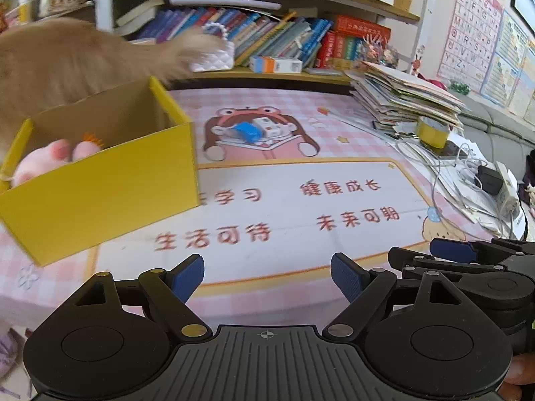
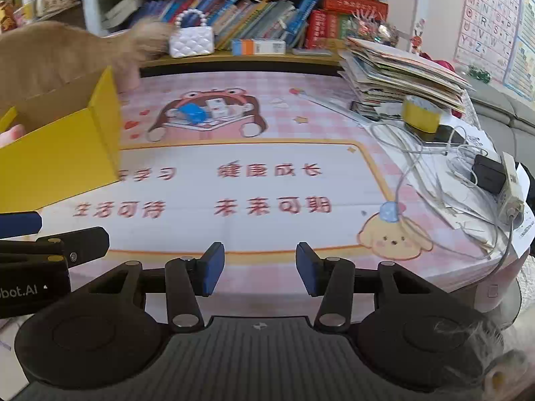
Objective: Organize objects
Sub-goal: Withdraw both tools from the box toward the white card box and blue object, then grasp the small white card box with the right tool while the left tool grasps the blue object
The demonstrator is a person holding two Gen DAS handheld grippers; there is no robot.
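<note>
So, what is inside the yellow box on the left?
In the yellow box, a pink plush toy with a small orange part shows above the front wall. That wall hides the bottom, so anything lying lower cannot be seen.

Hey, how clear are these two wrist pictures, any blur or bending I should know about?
Left wrist view: the yellow box and the mat's red lettering are smeared by motion blur, and the shelf bows from fisheye distortion. Right wrist view: the lettering is blurred too, and the small blue item on the mat is too soft to identify.
</note>
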